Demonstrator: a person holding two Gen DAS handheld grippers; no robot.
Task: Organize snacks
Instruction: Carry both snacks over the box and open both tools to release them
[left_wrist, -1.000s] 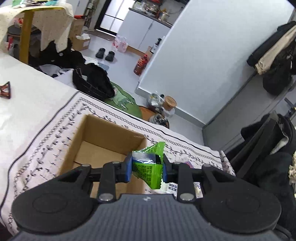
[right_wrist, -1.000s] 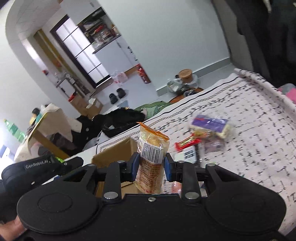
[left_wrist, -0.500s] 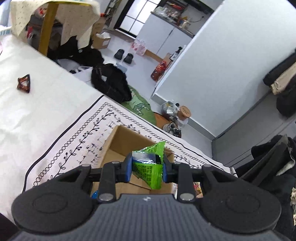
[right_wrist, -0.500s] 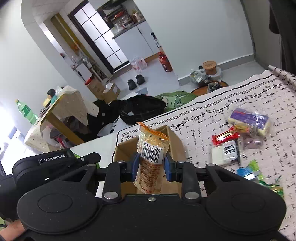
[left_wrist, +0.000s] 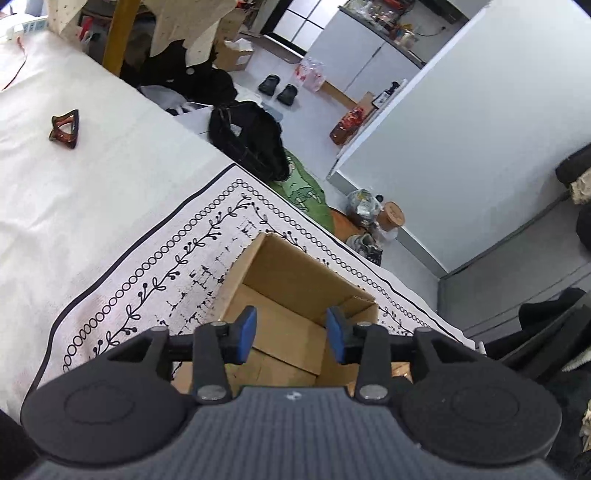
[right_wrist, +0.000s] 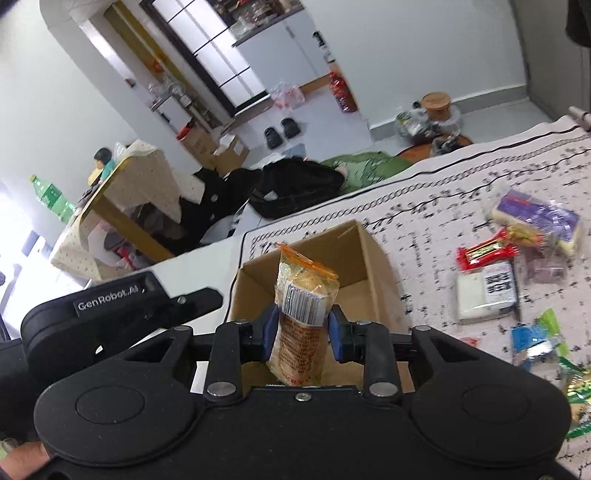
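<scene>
The left gripper stood wide open and held nothing, its blue pads parted directly above the open cardboard box. The box floor visible between the pads showed bare brown card; any snack lying lower in the box was hidden behind the gripper body. The right gripper was closed on an orange-topped snack packet, held upright with its barcode label facing the camera and its lower end hanging below the pads. The packet sat in front of and above the near wall of the same box, not inside it. By judgement, the step in hand was loading: the left side had no load over the box, and the right side was positioned to deliver. The next move called for carrying the packet forward over the box opening, lowering it past the rim, and parting the jaws once it cleared the walls. The left gripper, seen at the left edge of the right wrist view, was near the box, so clearance between the two tools needed attention. Further out on the patterned cloth, well to the right of the box, lay the loose snacks: a red bar, a white packet, a purple packet, and blue and green wrappers.
</scene>
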